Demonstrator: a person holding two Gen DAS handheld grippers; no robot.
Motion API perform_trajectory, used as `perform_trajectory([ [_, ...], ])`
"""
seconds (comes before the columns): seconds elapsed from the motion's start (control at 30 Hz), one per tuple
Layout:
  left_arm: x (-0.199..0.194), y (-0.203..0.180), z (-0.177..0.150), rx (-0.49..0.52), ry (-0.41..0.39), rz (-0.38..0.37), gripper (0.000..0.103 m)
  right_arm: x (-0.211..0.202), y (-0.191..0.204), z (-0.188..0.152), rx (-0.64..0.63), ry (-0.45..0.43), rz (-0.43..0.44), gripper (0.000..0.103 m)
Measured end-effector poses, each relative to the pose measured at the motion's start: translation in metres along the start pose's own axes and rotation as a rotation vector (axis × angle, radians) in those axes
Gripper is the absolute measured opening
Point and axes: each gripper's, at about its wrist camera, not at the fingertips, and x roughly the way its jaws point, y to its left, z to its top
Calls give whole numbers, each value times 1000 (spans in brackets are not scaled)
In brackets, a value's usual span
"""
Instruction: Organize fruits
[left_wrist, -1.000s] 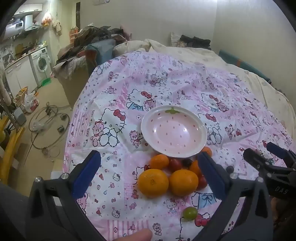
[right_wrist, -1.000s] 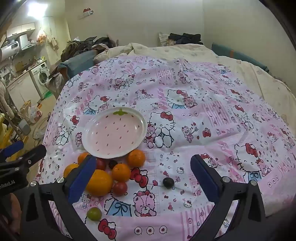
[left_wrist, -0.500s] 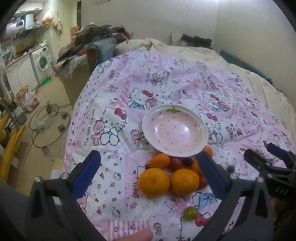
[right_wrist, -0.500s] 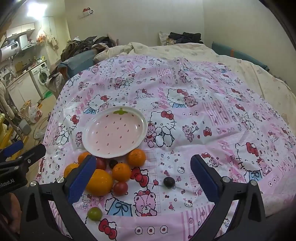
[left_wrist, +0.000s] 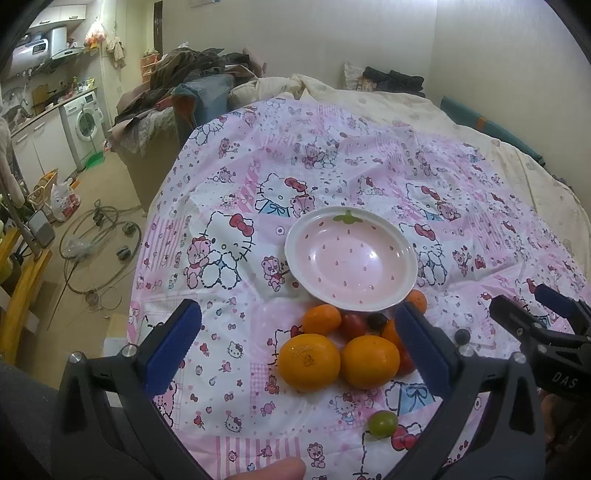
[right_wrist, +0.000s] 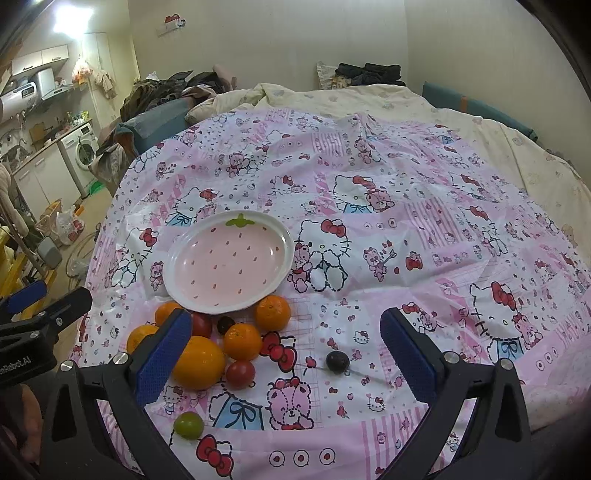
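A pink strawberry-patterned plate (left_wrist: 400, 291) (right_wrist: 173, 284) lies empty on the cartoon-print sheet. Just in front of it is a cluster of fruit: two big oranges (left_wrist: 309, 362) (right_wrist: 199, 363), several smaller oranges (right_wrist: 272, 312), red tomatoes (right_wrist: 241, 374) and a dark grape (left_wrist: 377, 320). A green tomato (left_wrist: 382, 424) (right_wrist: 188, 424) and a dark plum (right_wrist: 337, 362) lie apart. My left gripper (left_wrist: 301, 345) is open, hovering over the big oranges. My right gripper (right_wrist: 286, 349) is open above the sheet near the plum.
The pink sheet (right_wrist: 406, 229) covers a bed with a cream duvet (right_wrist: 369, 99) behind. Clothes are heaped at the far left (left_wrist: 199, 70). The floor at left holds cables (left_wrist: 99, 236), bags and a washing machine (left_wrist: 86, 122). A fingertip (left_wrist: 273, 470) shows at the bottom edge.
Both views have shifted only slightly; the fruit and plate lie where they were. Both grippers stay open.
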Motion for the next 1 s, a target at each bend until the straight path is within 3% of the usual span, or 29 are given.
perform_trajectory([
  [1.0,-1,-4,0,8,0,6,103,-3,-3,2,12,-11,-2,103],
])
